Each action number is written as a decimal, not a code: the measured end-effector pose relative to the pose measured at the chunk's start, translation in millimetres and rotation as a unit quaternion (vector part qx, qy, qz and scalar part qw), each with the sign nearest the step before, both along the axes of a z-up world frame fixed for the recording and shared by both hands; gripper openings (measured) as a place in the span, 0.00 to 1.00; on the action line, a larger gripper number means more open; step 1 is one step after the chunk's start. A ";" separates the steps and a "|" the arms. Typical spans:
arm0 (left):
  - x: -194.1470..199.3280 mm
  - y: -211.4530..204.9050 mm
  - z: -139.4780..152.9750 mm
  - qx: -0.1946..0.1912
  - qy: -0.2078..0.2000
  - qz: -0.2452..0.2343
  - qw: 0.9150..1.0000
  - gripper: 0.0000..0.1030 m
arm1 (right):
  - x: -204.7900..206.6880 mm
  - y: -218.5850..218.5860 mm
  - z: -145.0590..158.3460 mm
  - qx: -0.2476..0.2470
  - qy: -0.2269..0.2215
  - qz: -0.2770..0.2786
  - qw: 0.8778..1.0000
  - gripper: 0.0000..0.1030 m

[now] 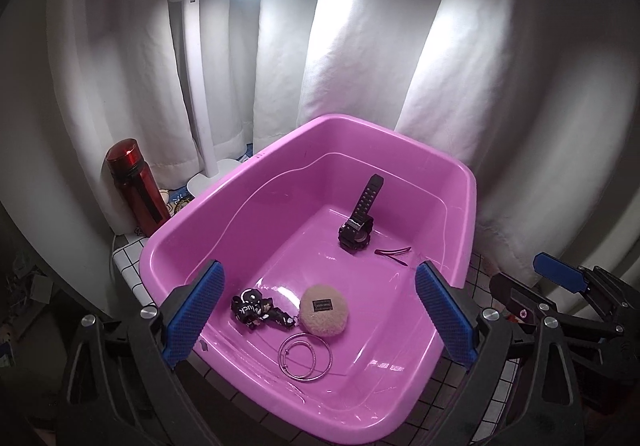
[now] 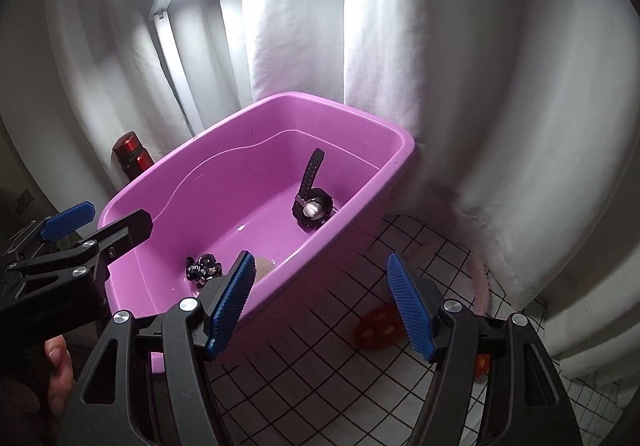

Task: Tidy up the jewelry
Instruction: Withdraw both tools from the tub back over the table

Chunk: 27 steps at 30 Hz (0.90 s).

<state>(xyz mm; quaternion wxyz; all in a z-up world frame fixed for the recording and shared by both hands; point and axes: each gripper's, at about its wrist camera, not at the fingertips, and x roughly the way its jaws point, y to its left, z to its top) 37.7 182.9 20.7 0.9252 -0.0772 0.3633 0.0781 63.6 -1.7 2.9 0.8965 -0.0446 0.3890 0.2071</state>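
Note:
A pink plastic tub [image 1: 460, 166] holds the jewelry. Inside lie a black digital watch [image 1: 356, 230], a thin dark hair clip [image 1: 394, 252], a beige round puff [image 1: 324, 310], a black ribbon charm [image 1: 256, 310] and silver hoop bangles [image 1: 306, 356]. My left gripper [image 1: 318, 320] is open and empty, fingers spread over the tub's near end. My right gripper [image 2: 320, 302] is open and empty, over the tub's right rim [image 2: 340, 234] and the tablecloth. The watch [image 2: 312, 202] and charm [image 2: 202, 268] also show in the right wrist view.
A red bottle [image 1: 138, 186] and a white lamp base [image 1: 208, 174] stand behind the tub on the left. White curtains hang close behind. A checked cloth [image 2: 360, 386] covers the table, with a red round object [image 2: 378, 326] and a pink round object [image 2: 480, 278] right of the tub.

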 end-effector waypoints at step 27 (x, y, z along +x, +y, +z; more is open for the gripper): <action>-8.5 -161.5 -41.4 -0.022 0.036 -0.163 0.986 0.92 | -102.6 -228.0 -63.4 0.026 0.063 -0.226 0.972 0.64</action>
